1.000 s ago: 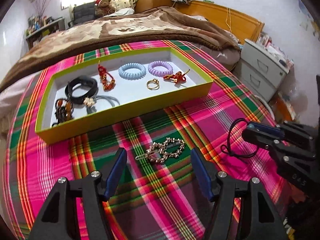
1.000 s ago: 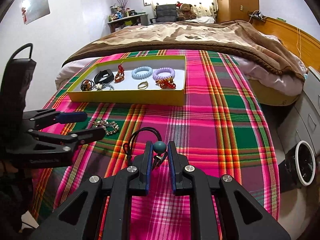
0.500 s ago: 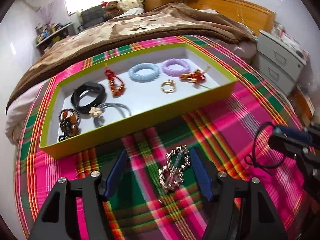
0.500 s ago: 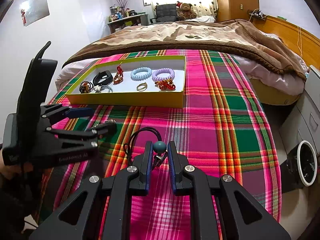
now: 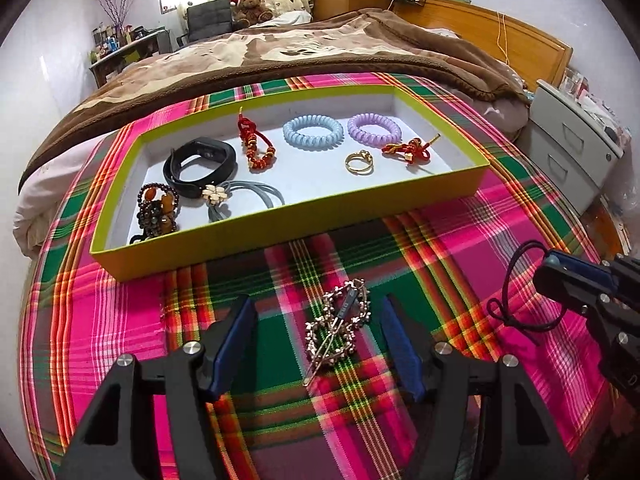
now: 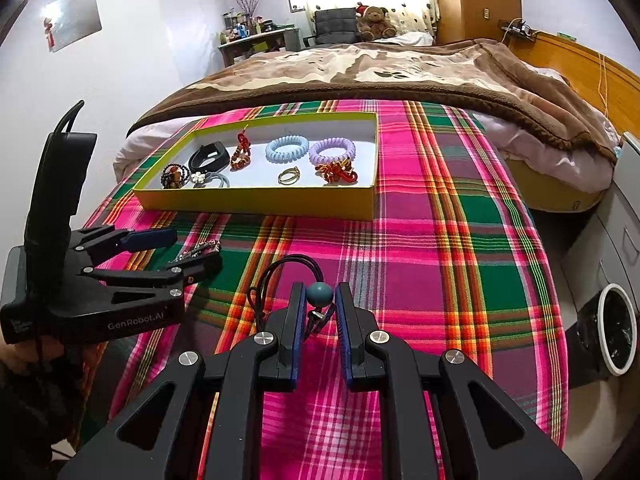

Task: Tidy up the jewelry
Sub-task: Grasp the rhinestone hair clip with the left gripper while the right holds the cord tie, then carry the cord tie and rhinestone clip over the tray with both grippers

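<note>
A gold beaded hair clip [image 5: 338, 326] lies on the plaid cloth between the fingers of my open left gripper [image 5: 320, 332], which shows from the side in the right wrist view [image 6: 188, 248]. My right gripper [image 6: 319, 300] is shut on a black hair tie with a teal bead [image 6: 319, 295]; its cord loop [image 5: 516, 292] hangs left of the fingers. The yellow-green tray [image 5: 280, 224] beyond holds a blue coil tie [image 5: 313, 133], a purple coil tie [image 5: 374, 127], a gold ring [image 5: 359, 161], red knotted pieces, a black band [image 5: 200, 160] and beaded bracelets.
The plaid cloth [image 6: 440, 240] covers the bed's foot; a brown blanket [image 6: 380, 72] lies behind the tray. A grey drawer unit [image 5: 572, 144] stands right of the bed, and a white-rimmed bin [image 6: 616, 328] sits on the floor.
My left gripper moved forward and down, so the hair clip now lies between its open fingers. The right gripper kept its hold on the hair tie and barely moved.
</note>
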